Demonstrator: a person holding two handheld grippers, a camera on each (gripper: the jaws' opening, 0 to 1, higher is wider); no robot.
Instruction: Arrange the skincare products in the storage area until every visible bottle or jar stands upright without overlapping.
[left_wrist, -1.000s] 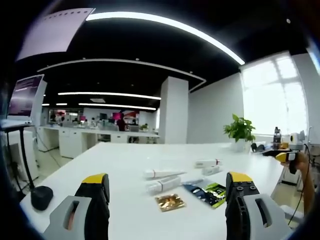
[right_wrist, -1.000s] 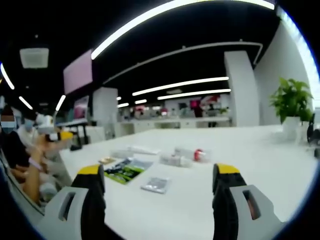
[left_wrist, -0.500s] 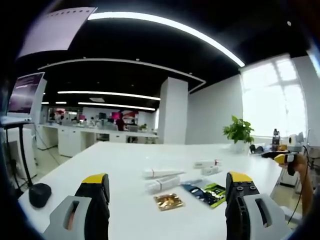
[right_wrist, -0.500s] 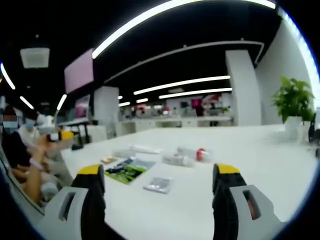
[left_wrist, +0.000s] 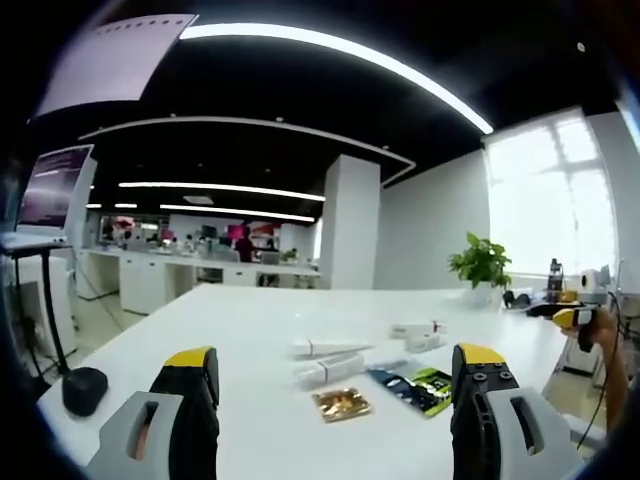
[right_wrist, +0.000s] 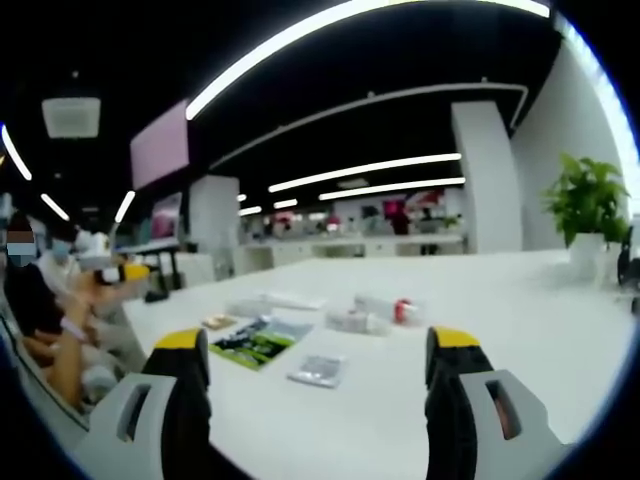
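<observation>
Both grippers held apart-jawed above the white table (left_wrist: 200, 320), gripping nothing.

Left gripper (left_wrist: 335, 365): jaws spread, empty, aimed at the products lying flat mid-table. Two white tubes (left_wrist: 328, 358) lie side by side; a gold sachet (left_wrist: 340, 403) and a green packet (left_wrist: 415, 385) lie just in front. Right gripper (right_wrist: 318, 348): jaws spread, empty. A silver sachet (right_wrist: 316, 370) lies between them; a red-capped bottle (right_wrist: 385, 307) lies on its side beyond. A potted plant (right_wrist: 585, 205) stands at the far edge.

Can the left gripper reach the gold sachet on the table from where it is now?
Probably yes. The left gripper is open and the gold sachet lies flat just ahead between its fingers, with bare white table in between.
</observation>
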